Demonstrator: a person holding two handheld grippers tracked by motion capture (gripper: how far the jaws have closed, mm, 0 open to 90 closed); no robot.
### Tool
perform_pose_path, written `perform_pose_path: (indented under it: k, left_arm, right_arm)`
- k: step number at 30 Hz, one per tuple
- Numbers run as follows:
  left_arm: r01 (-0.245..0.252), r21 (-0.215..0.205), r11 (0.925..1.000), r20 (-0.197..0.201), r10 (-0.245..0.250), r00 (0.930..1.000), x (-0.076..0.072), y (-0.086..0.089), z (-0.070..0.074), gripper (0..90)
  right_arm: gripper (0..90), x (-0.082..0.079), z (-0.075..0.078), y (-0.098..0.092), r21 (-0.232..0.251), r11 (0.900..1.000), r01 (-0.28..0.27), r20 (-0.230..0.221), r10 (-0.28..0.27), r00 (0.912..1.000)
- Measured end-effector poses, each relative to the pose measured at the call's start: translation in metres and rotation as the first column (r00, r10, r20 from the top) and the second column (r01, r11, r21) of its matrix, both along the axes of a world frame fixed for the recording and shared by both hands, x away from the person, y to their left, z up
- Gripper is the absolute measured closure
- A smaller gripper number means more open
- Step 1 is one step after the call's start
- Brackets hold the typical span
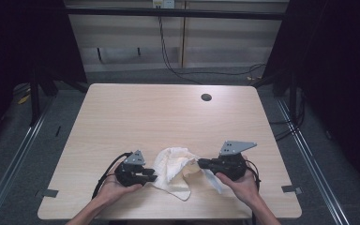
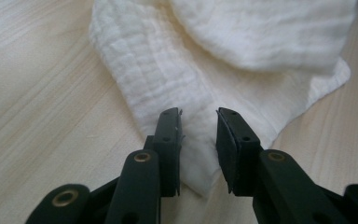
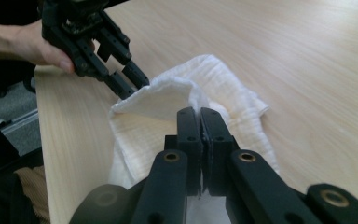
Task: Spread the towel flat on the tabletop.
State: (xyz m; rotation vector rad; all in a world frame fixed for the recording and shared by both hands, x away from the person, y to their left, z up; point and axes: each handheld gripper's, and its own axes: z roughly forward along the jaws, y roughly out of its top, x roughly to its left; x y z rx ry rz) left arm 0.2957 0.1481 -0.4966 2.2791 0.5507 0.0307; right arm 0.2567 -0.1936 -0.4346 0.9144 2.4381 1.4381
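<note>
A: Cloth position? You have the white cloth [image 1: 173,171] crumpled on the near part of the wooden table [image 1: 168,117], between your two hands, closer to the front edge than to the round hole [image 1: 206,97] at the far side.

B: Noted. Your left gripper [image 1: 151,176] sits at the cloth's left edge. In the left gripper view the cloth's corner [image 2: 200,154] lies on the table between the jaws, and there is a clear gap on each side of it. Pads not pressing. Call that claw released, cloth under it but not held.

A: And your right gripper [image 1: 200,162]?

B: Clenched. In the right gripper view the two jaws stand pressed together with a fold of the cloth [image 3: 186,93] rising just ahead of the tips, and a thin edge of fabric shows in the seam between the pads. So you are grasping the cloth there. The fold is lifted off the table at that point; the rest drapes down to the wood.

A: From the high view, that matches: the right tips meet the cloth's right side, where a raised flap shows.

B: Also logged: in the right gripper view your left hand [image 3: 37,44] and its gripper appear at upper left, tips just at the cloth's far edge.
</note>
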Motion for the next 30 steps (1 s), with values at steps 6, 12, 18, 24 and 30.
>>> perform_pose_path:
  k: [6,12,18,24,30]
  left_arm:
    - [-0.016,0.005,0.9999,0.008,0.016,0.9998,0.003,0.005,0.0,70.2]
    - [-0.039,0.004,0.9992,0.068,0.039,0.9969,-0.001,0.01,0.006,70.4]
    - [0.067,-0.132,0.989,0.085,-0.056,0.9948,-0.024,-0.007,0.03,76.3]
    - [0.213,-0.074,0.9742,0.001,-0.214,0.9769,-0.033,-0.063,0.015,78.7]
    - [0.273,-0.06,0.9601,-0.014,-0.275,0.9615,-0.037,-0.066,0.016,76.8]
  right_arm:
    - [87.7,0.006,0.004,-0.03,0.023,0.996,0.086,0.004,-0.086,0.9963]
    - [87.7,0.015,-0.007,-0.053,0.018,0.991,0.136,-0.041,-0.135,0.99]
    - [87.6,0.02,-0.013,-0.058,0.014,0.99,0.142,-0.063,-0.14,0.9881]
    - [87.7,0.022,-0.015,-0.056,-0.004,0.99,0.14,-0.065,-0.14,0.9879]
    - [87.5,0.023,-0.018,-0.055,-0.024,0.991,0.132,-0.069,-0.133,0.9887]
